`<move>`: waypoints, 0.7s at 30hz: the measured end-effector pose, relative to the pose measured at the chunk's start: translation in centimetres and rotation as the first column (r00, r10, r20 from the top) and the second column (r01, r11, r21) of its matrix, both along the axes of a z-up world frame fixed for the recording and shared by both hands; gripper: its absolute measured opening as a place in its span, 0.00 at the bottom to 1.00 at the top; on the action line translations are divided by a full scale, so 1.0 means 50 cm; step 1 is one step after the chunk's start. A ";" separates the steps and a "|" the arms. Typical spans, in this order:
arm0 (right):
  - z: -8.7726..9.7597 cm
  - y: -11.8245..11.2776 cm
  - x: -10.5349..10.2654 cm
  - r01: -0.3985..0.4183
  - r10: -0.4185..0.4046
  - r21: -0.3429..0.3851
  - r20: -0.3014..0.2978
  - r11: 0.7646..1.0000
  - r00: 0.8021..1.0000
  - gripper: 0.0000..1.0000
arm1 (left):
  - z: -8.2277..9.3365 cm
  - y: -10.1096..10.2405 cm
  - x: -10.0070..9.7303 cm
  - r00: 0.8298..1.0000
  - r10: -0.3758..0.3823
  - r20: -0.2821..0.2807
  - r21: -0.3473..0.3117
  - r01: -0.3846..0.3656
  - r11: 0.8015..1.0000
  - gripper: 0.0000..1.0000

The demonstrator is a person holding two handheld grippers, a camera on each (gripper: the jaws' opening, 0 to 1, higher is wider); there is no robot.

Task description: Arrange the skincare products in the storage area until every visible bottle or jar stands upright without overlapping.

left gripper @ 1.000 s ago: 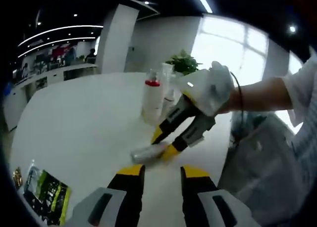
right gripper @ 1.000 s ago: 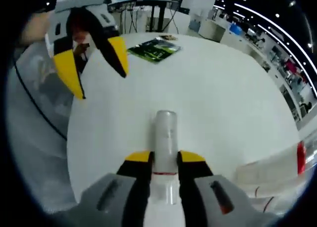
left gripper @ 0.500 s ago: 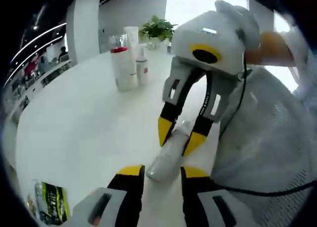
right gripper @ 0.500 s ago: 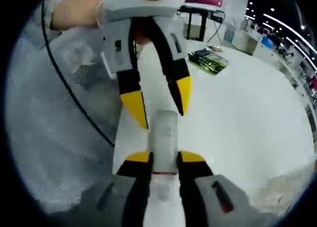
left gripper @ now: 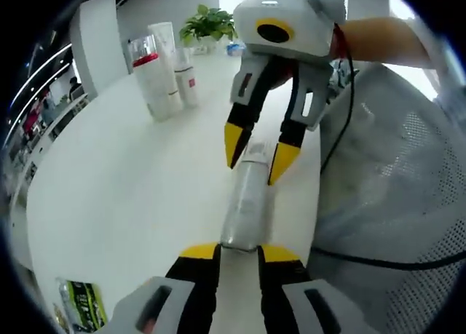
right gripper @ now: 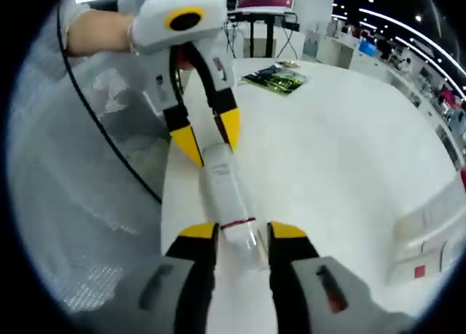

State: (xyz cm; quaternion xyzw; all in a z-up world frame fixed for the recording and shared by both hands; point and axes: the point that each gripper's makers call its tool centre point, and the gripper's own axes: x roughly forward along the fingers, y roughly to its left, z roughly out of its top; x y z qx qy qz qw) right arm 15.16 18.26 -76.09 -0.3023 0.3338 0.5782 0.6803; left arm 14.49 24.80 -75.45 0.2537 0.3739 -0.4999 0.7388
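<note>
- Clear cylindrical plastic bottle with a thin red band lying on its side near the edge of the white round table, bridging both tools.
- Left gripper pinching the base end; right gripper looking spread around the banded end, barely touching.
- Keeping one firm clamp while tipping upright, judging by the lie, then placing beside the standing white bottles.
- Reading no label: print too small.

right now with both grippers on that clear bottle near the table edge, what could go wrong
The clear bottle lies between the left gripper and the right gripper, close to the table edge; a loose hand-off could roll it off. Swinging it upright might also knock the standing bottles.
</note>
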 end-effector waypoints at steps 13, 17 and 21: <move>0.002 -0.040 0.003 -0.003 0.003 -0.015 0.028 1.000 1.000 0.28 | 0.029 -0.021 0.013 0.998 0.005 0.070 -0.075 0.000 0.997 0.31; 0.002 -0.035 -0.004 0.007 -0.007 0.008 0.023 1.000 1.000 0.23 | 0.015 -0.023 0.003 0.999 -0.019 0.049 -0.048 0.022 0.999 0.28; 0.015 -0.037 -0.005 -0.005 0.006 -0.022 0.017 1.000 1.000 0.22 | 0.012 -0.023 0.001 0.999 -0.023 0.047 -0.040 0.025 0.999 0.23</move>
